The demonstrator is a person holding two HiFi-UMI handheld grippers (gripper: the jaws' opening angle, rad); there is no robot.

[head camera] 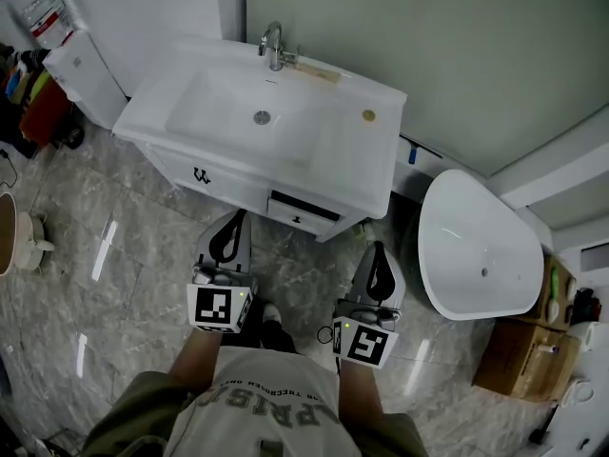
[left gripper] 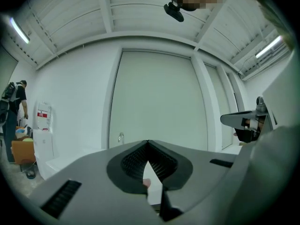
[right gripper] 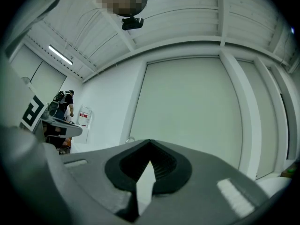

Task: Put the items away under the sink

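Note:
A white sink vanity (head camera: 152, 114) with a chrome faucet (head camera: 274, 46) stands against the wall ahead of me. A small gold round thing (head camera: 368, 115) and a flat tan piece (head camera: 317, 72) lie on its top. One dark drawer (head camera: 303, 209) at the lower front stands slightly pulled out. My left gripper (head camera: 231, 221) is shut and empty, held level in front of the vanity. My right gripper (head camera: 377, 249) beside it is likewise shut with nothing in it. In the left gripper view the jaws (left gripper: 148, 142) meet at the tip; in the right gripper view (right gripper: 150, 142) too.
A white tub (head camera: 476, 250) sits to the right, with a cardboard box (head camera: 519, 360) beyond it. A white cabinet (head camera: 86, 74) and clutter stand at the far left, a pale bucket (head camera: 9, 241) on the marble floor. A person (left gripper: 14, 107) stands far off.

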